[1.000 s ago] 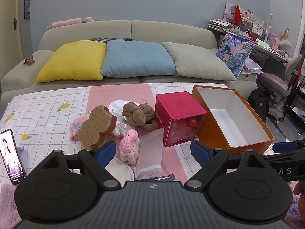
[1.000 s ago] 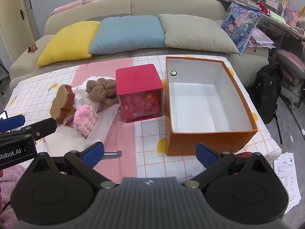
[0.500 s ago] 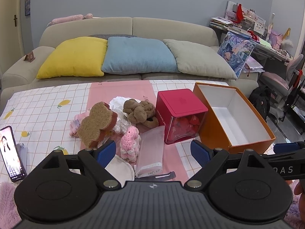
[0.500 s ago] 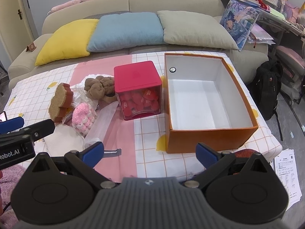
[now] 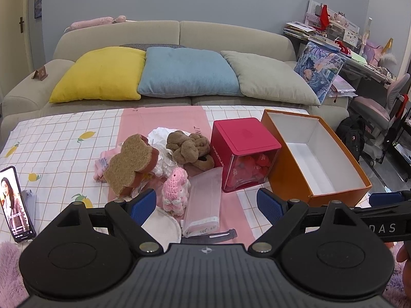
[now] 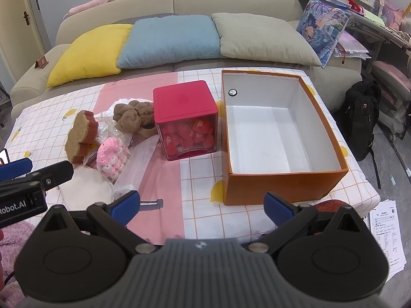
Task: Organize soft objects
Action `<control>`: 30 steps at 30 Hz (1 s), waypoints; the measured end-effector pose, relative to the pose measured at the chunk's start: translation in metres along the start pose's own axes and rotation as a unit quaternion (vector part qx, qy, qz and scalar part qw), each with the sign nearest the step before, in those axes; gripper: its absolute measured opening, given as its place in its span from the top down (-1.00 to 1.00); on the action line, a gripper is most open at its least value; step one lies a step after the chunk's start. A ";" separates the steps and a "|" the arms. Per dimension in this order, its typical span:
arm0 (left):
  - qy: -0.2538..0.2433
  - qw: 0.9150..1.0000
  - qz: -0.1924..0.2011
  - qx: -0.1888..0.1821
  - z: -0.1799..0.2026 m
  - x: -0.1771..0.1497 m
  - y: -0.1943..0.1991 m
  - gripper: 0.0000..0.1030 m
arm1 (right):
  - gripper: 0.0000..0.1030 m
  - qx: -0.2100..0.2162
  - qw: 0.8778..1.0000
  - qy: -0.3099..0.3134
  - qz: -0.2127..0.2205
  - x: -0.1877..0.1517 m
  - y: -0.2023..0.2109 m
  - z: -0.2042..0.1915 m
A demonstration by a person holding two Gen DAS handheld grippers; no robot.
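A pile of soft things lies mid-table: a brown bear-shaped sponge (image 5: 129, 163) (image 6: 81, 136), a brown plush knot (image 5: 188, 147) (image 6: 133, 116), a pink crocheted toy (image 5: 176, 190) (image 6: 111, 155), a clear plastic pouch (image 5: 204, 200) (image 6: 140, 161) and a white pad (image 5: 161, 224) (image 6: 86, 190). An open orange box (image 5: 287, 179) (image 6: 282, 186) with a white inside stands to the right. My left gripper (image 5: 206, 202) is open and empty, just in front of the pile. My right gripper (image 6: 201, 205) is open and empty, in front of the box.
A red-lidded clear cube (image 5: 244, 151) (image 6: 186, 122) with red pieces stands between pile and box. A phone (image 5: 15, 202) stands at the left. A sofa with cushions (image 5: 185, 75) is behind the table. A backpack (image 6: 362, 118) sits on the floor to the right.
Both grippers have risen and drawn slightly back, so the table shows lower and smaller. Objects on the table have not moved. Both stay open.
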State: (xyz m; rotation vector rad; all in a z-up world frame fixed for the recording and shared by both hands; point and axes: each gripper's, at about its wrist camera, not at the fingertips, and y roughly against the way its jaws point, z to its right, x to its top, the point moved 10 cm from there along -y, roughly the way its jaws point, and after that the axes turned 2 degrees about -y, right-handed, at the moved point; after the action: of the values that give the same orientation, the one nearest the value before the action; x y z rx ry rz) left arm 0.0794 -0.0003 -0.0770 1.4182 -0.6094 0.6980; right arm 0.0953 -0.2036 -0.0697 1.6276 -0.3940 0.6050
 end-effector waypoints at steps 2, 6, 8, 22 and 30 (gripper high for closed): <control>0.000 1.000 -0.001 -0.001 0.001 -0.001 0.000 -1.00 | -0.95 0.000 1.000 0.001 0.000 -0.001 0.000 0.000; 0.000 1.000 -0.001 -0.001 0.001 -0.001 0.000 -1.00 | -0.95 0.000 1.000 0.003 -0.001 -0.001 0.000 -0.001; 0.001 1.000 -0.001 -0.001 0.001 -0.001 0.000 -1.00 | -0.95 0.000 1.000 0.002 -0.002 -0.001 0.000 -0.001; 0.003 1.000 -0.002 -0.001 0.001 -0.003 0.000 -1.00 | -0.95 -0.001 1.000 0.006 -0.008 -0.003 -0.003 -0.003; 0.002 1.000 -0.002 -0.001 0.001 -0.002 0.000 -1.00 | -0.95 -0.001 1.000 0.009 -0.011 -0.003 -0.003 -0.004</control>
State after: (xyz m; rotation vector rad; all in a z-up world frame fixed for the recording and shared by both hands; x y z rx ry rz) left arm 0.0783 -0.0016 -0.0789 1.4158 -0.6030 0.6971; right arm 0.0936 -0.1992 -0.0735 1.6213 -0.3628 0.6032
